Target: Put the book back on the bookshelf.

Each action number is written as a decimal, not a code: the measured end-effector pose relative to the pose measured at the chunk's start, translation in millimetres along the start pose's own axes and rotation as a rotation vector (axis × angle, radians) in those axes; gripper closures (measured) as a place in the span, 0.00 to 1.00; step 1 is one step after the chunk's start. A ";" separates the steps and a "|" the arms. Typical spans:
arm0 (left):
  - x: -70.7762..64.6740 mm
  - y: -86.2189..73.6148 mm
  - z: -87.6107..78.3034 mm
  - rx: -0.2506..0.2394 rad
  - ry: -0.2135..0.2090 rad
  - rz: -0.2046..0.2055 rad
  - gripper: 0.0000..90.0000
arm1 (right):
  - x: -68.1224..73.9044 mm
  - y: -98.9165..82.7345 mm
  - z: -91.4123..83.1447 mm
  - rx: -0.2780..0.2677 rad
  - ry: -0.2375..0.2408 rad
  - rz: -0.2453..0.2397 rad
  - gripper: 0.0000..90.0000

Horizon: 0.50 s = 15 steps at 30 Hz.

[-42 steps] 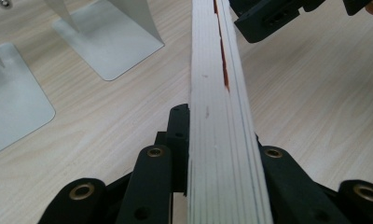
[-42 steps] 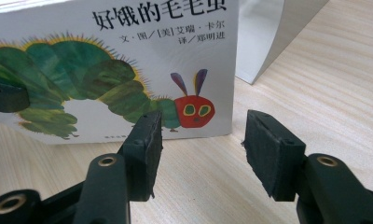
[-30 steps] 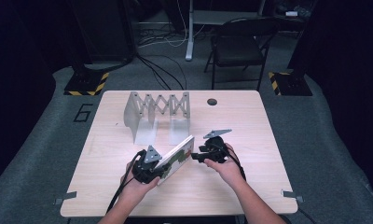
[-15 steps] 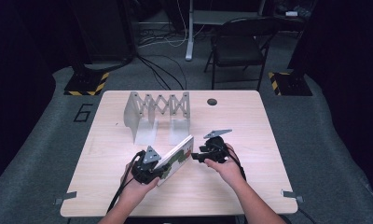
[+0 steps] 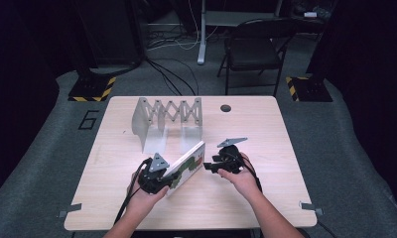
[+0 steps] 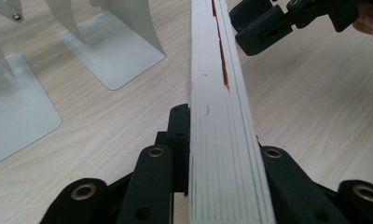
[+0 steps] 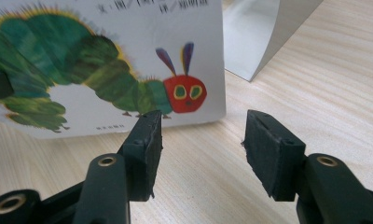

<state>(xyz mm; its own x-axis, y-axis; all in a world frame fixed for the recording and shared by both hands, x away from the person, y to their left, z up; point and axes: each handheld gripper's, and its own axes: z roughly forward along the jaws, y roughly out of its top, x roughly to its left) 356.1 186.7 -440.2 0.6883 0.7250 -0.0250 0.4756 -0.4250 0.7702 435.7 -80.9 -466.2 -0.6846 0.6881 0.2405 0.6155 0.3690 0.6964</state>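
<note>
A dim room with grey carpet, a folding chair and cables surrounds the pale wooden desk (image 5: 266, 198). In the high view, a caterpillar picture book (image 5: 186, 167) is held on edge near the front of the desk by the left hand-held gripper (image 5: 163, 179), while the expanding metal book rack (image 5: 165, 116) stands empty toward the back, well apart. In the left gripper view, the jaws are clamped on the book's page block (image 6: 224, 154). In the right gripper view, the right hand-held gripper (image 7: 201, 149) is seen with its jaws parted on nothing, just short of the cover (image 7: 128, 60). Lifting seems done; placing in the rack remains. Against the earlier frames, nothing is seen to have shifted.
</note>
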 end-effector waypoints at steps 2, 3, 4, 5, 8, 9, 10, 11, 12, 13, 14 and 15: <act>0.6 1.2 -2.5 -0.008 0.001 -0.004 0.84 | -0.4 -0.5 0.1 0.000 0.000 -0.001 0.52; 0.8 1.9 -3.8 -0.012 0.004 -0.007 0.84 | -0.6 -0.7 0.2 0.001 0.001 -0.001 0.52; 1.1 2.6 -4.8 -0.012 0.007 -0.007 0.84 | -1.8 -0.8 0.9 -0.008 -0.002 -0.017 0.52; 1.2 3.2 -5.5 -0.014 0.008 -0.008 0.84 | -0.9 -0.9 0.2 0.002 0.000 -0.002 0.52; 1.7 5.0 -7.7 -0.014 0.023 -0.001 0.84 | -0.3 -1.3 0.2 0.002 0.001 0.008 0.51; 1.6 5.3 -8.2 -0.017 0.027 -0.004 0.84 | -0.5 -1.3 0.2 0.000 0.003 0.002 0.51; 1.3 5.8 -9.5 -0.014 0.020 -0.014 0.84 | -0.3 -1.3 0.2 -0.001 0.003 0.003 0.51; 1.4 6.3 -10.6 -0.011 0.017 -0.015 0.84 | -0.4 -1.4 0.1 -0.002 0.003 0.002 0.51; 1.6 6.4 -11.1 -0.024 0.020 -0.012 0.84 | -0.4 -1.6 -0.1 -0.002 0.003 0.002 0.51; 1.6 6.6 -11.7 -0.027 0.021 -0.015 0.84 | -0.2 -2.0 -0.5 0.000 0.004 0.008 0.51; 1.4 7.0 -12.8 -0.030 0.022 -0.020 0.84 | -1.4 -2.2 -0.1 -0.009 0.003 -0.005 0.51; 2.0 7.4 -13.9 -0.030 0.023 -0.013 0.84 | -1.5 -2.5 -0.7 -0.005 0.002 0.001 0.51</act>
<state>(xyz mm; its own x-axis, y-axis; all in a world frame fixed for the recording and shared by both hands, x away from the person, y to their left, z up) 353.5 192.5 -425.7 0.6689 0.7431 -0.0206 0.4675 -0.3989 0.7889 434.9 -83.3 -467.8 -0.6847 0.6872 0.2427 0.6145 0.3653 0.6992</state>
